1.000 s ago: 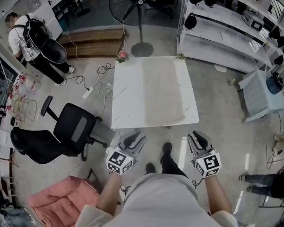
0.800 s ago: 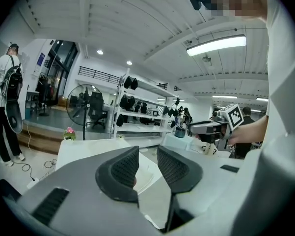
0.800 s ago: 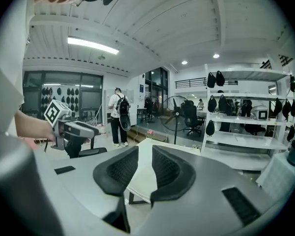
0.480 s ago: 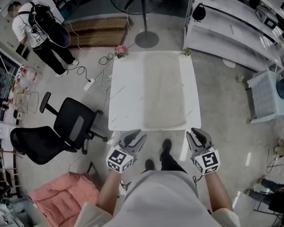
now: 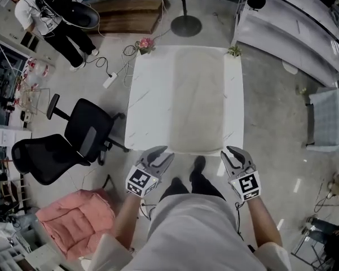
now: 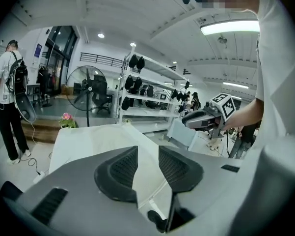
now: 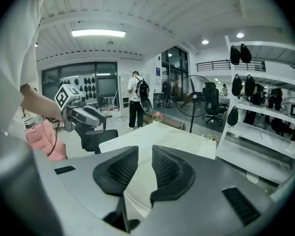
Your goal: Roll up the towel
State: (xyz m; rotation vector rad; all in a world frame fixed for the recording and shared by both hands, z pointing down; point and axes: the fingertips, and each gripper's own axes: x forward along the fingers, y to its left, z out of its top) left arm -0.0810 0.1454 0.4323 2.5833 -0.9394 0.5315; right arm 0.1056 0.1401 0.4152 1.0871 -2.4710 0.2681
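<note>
Jaws of left gripper (image 5: 161,153) part-open, just been widening, nothing between them. Right gripper (image 5: 233,152) likewise part-open and empty. Both hover at near edge of white table (image 5: 149,100). Beige towel (image 5: 198,95) lies spread flat on it. Grey floor. Black office chair (image 5: 84,143) stands left, pink cushion (image 5: 79,219) near left, fan base (image 5: 186,25) far.

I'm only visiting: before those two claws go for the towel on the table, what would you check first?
1. Towel lies flat, unrolled, on the table: ok.
2. Nothing lies on the towel: ok.
3. Left gripper jaws apart, just opened slightly further, nothing between them: ok.
4. Right gripper jaws apart, empty: ok.
5. Pads on the towel's near edge: not ok, neither gripper touches it yet.
</note>
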